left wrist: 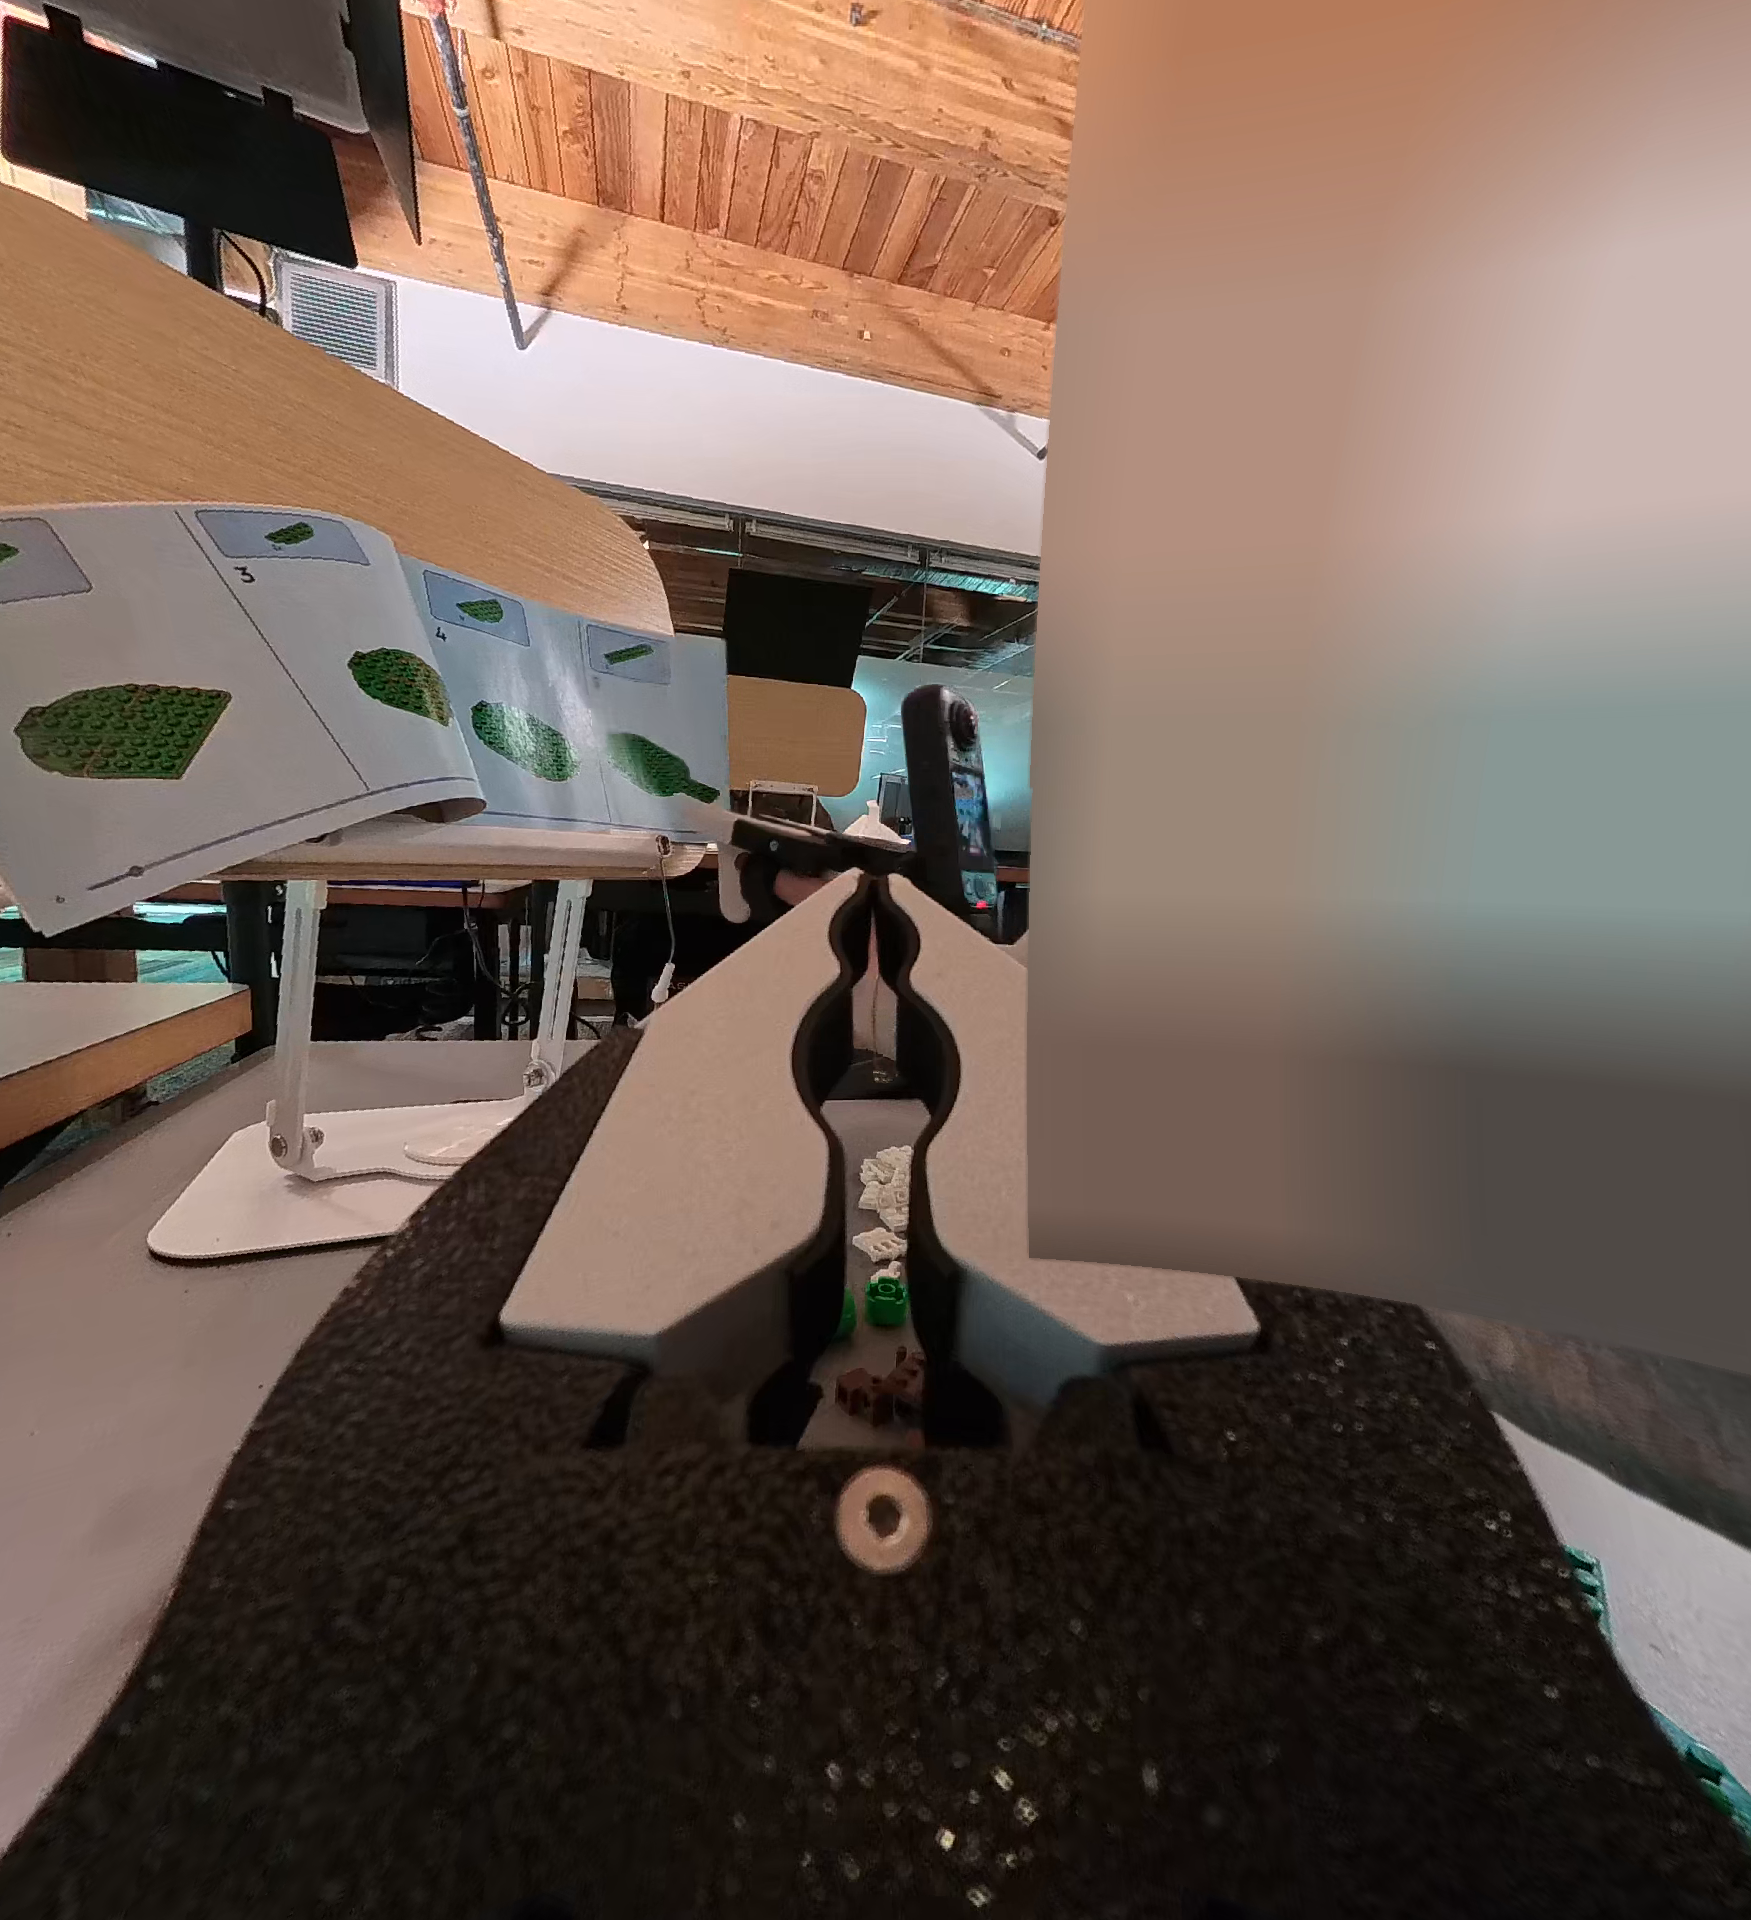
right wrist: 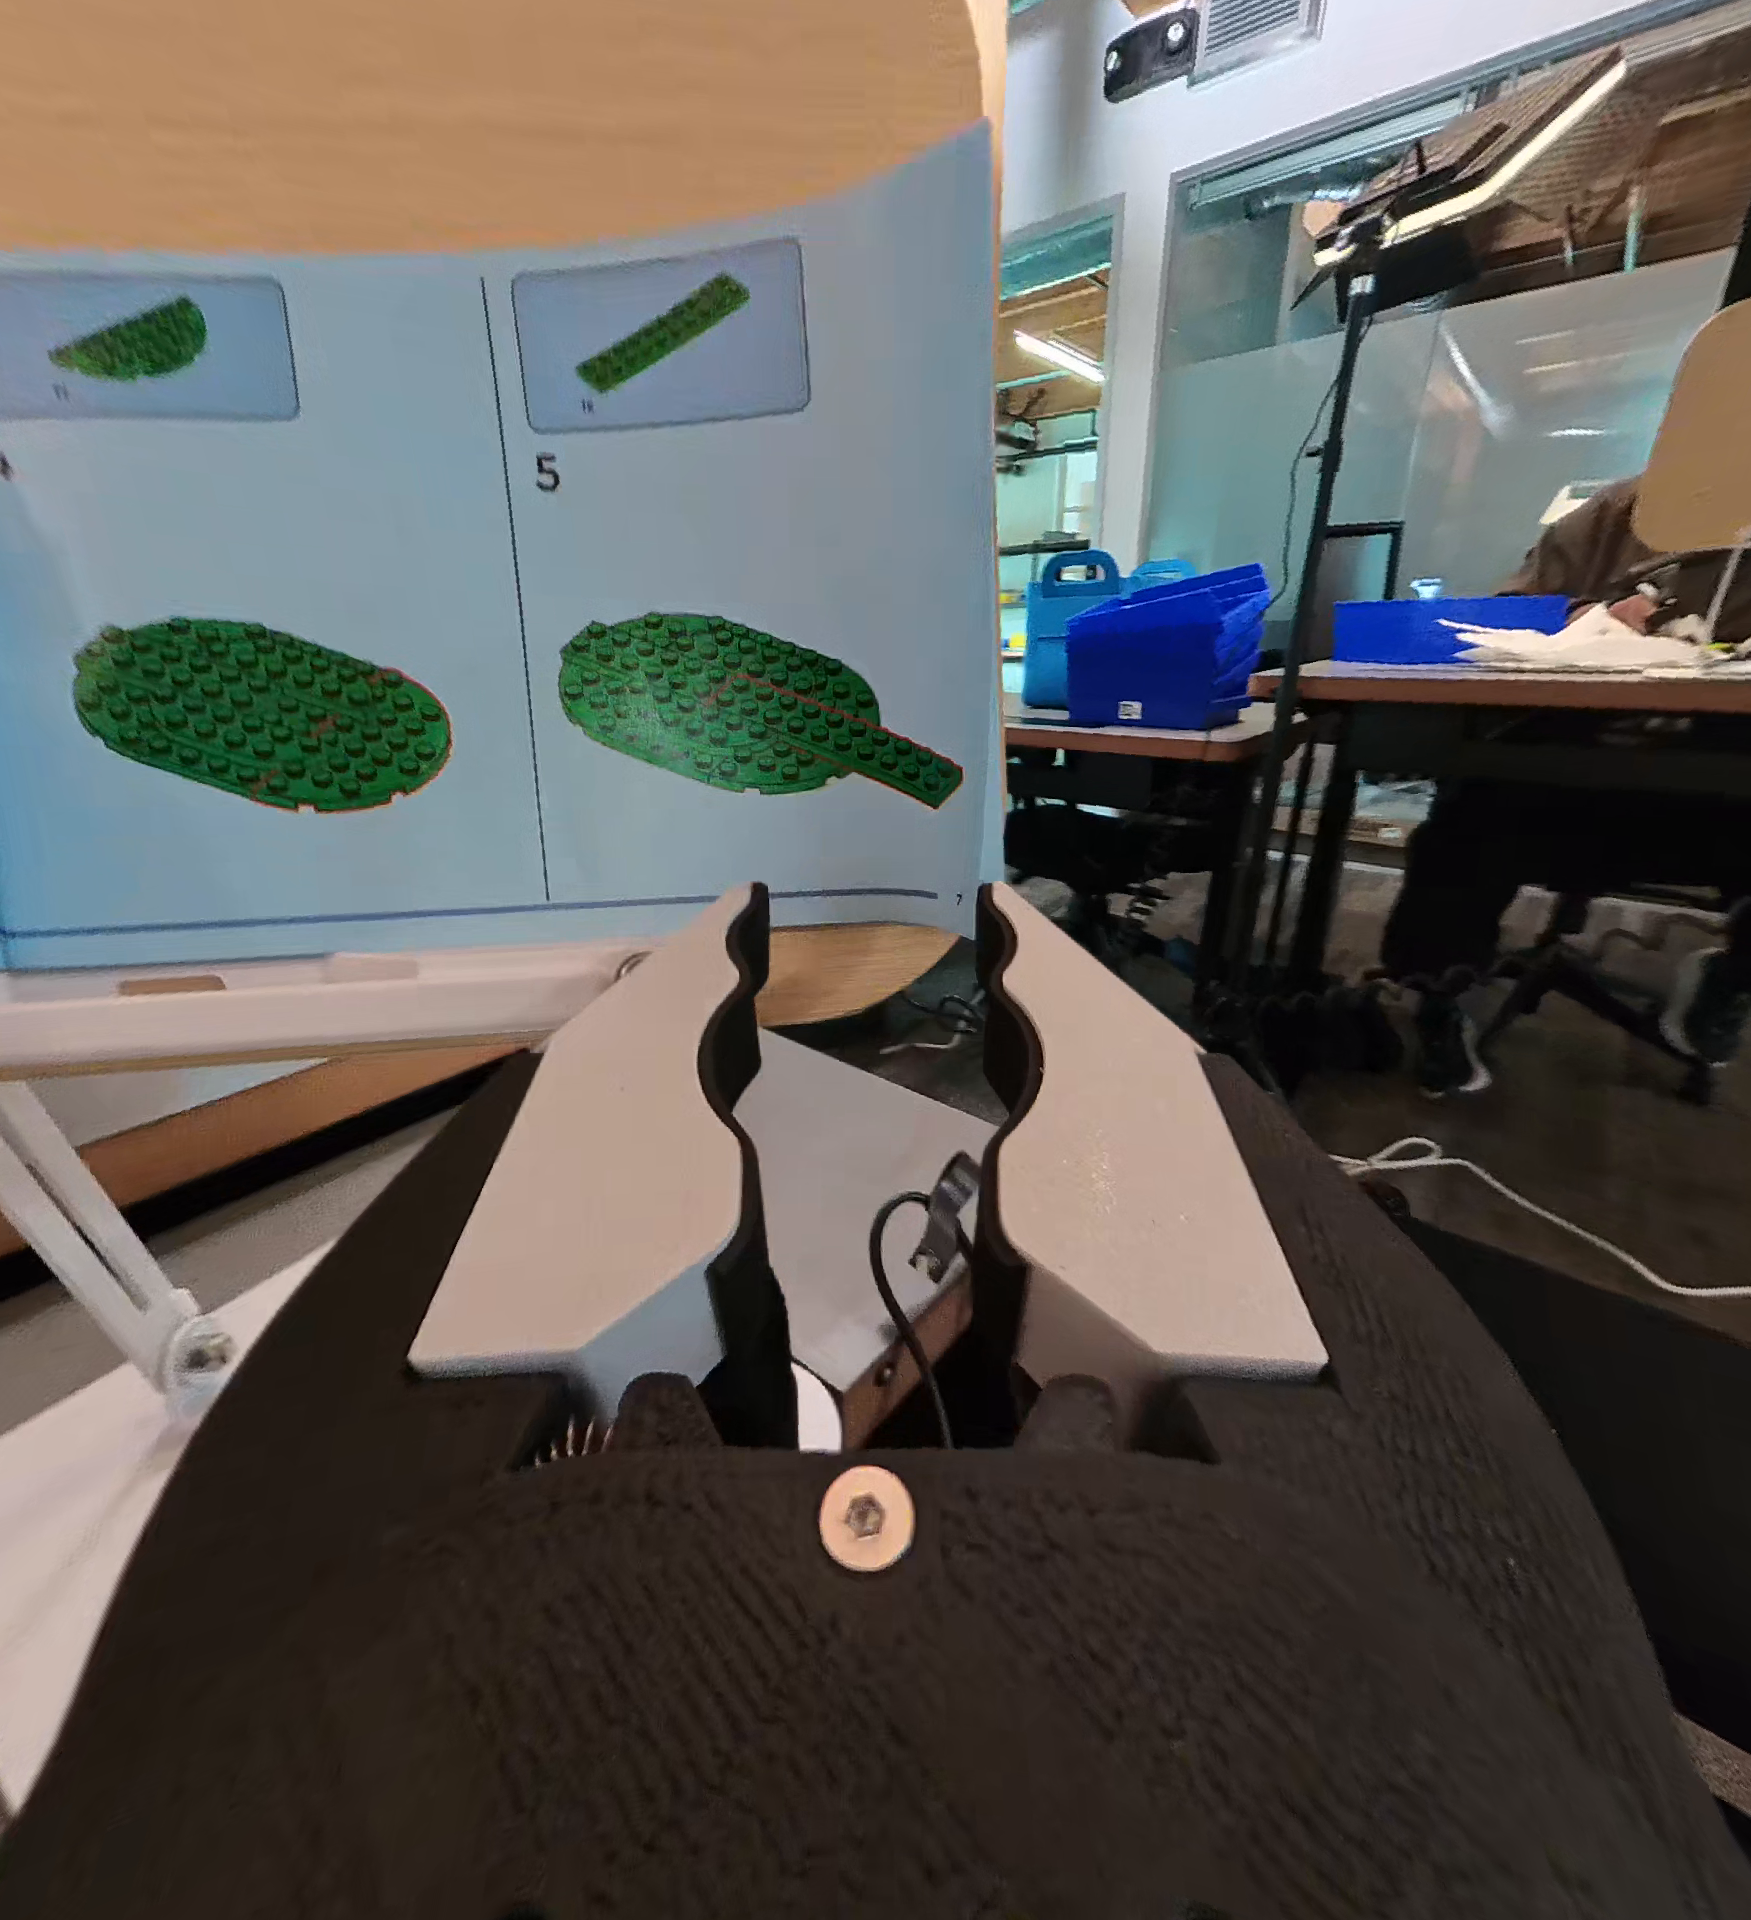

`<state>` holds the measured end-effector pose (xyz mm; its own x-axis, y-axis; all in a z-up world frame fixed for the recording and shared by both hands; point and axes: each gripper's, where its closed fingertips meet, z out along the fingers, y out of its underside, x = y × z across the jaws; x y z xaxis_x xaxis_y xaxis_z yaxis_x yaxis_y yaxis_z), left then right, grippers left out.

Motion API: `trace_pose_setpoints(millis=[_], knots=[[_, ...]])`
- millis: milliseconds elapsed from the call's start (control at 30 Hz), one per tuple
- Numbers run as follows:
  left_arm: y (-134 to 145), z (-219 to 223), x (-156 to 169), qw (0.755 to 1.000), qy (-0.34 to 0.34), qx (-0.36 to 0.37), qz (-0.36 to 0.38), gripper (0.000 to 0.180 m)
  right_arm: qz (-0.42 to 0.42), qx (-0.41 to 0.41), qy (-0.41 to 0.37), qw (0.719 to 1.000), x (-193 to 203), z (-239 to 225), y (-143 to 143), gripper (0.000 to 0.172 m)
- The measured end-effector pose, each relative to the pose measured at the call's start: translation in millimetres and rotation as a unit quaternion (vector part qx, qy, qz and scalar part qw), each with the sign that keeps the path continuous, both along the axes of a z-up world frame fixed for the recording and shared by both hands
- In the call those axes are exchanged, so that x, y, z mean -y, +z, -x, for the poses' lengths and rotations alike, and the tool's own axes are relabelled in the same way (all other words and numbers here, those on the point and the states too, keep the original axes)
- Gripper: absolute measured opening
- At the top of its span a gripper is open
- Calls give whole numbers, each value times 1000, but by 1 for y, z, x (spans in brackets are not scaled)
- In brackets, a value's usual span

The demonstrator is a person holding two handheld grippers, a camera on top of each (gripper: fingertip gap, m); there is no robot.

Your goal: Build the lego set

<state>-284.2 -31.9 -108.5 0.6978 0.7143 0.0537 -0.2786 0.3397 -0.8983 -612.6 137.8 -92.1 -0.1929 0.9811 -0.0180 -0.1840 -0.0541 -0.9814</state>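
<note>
My left gripper is shut with its fingertips together and nothing between them. Through the slit behind them I see small white bricks, green round bricks and brown bricks on the grey table. An open instruction booklet with pictures of green plates leans on a wood-and-white stand. My right gripper is open, with its tips on either side of the booklet's lower right corner; the pads do not press on the page. It also shows in the left wrist view at that corner of the booklet.
The stand's white base rests on the table. A black camera on a stick stands behind the left fingertips. Blue bins sit on tables at the back right, by a seated person, a dark tripod pole and a white floor cable.
</note>
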Motion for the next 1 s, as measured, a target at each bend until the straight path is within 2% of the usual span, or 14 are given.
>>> trace_pose_setpoints(millis=[100, 333, 467, 567, 1000], knots=[[0, 0, -1, 1000, -1, 1, 1, 0, -13, 25, -41, 999, -6, 5, -8, 31], [-1, 0, -2, 1000, -7, 5, 0, 0, -8, 24, -32, 999, -2, 8, -4, 27], [-2, 0, -2, 1000, -9, 6, 0, 0, 2, 27, -51, 998, -9, 12, -1, 38], [-2, 0, -2, 1000, -10, 6, 1, 0, 14, 38, -39, 998, -9, 17, -1, 42], [-2, 0, -4, 1000, -12, 5, 2, 0, 40, 30, 12, 999, -5, 17, 2, 39]])
